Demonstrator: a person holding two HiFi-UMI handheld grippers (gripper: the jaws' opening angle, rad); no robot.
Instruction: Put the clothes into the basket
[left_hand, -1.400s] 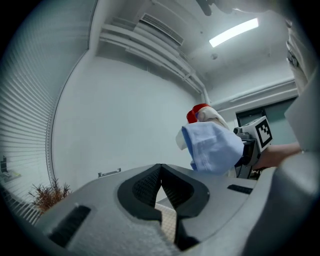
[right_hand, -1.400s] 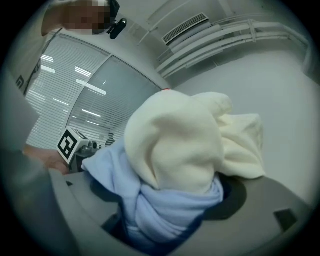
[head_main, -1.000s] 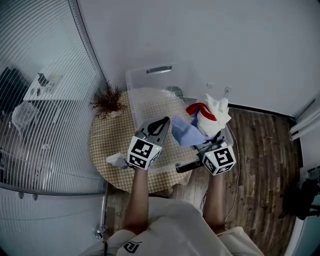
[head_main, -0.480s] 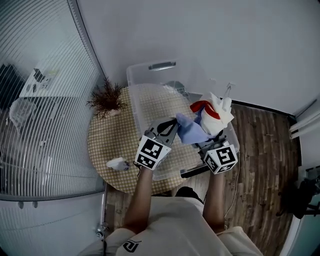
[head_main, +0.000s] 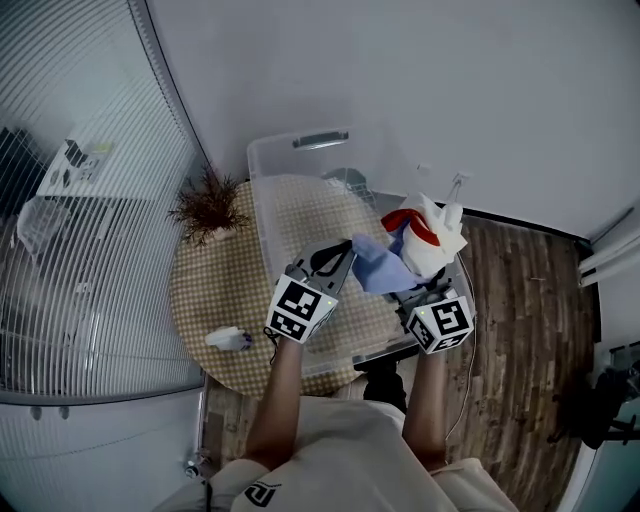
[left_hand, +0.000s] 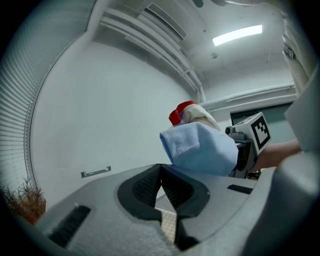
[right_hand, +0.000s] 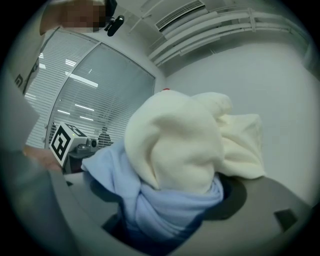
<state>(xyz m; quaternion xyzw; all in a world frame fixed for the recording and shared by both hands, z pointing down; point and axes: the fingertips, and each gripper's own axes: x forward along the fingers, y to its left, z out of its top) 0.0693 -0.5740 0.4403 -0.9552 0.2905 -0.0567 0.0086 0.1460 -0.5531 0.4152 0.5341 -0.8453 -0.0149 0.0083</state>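
A clear plastic basket (head_main: 260, 205) stands on the round checked table (head_main: 215, 290). My right gripper (head_main: 408, 287) is shut on a bundle of clothes held over the basket's right side: a blue cloth (head_main: 378, 268), a cream one (head_main: 432, 235) and a red one (head_main: 405, 217). In the right gripper view the cream cloth (right_hand: 175, 145) and the blue cloth (right_hand: 160, 205) fill the jaws of the right gripper (right_hand: 172, 215). My left gripper (head_main: 345, 247) is shut and empty, its tips just left of the blue cloth (left_hand: 200, 147). The left gripper (left_hand: 161, 169) points up at the bundle.
A dried plant (head_main: 205, 205) stands at the table's far left. A small white object (head_main: 228, 340) lies near the front left edge. A ribbed glass partition (head_main: 80, 250) runs along the left. Wooden floor (head_main: 520, 300) lies to the right.
My left gripper has moved right, closer to the blue cloth. The right gripper still holds the bundle in about the same place.
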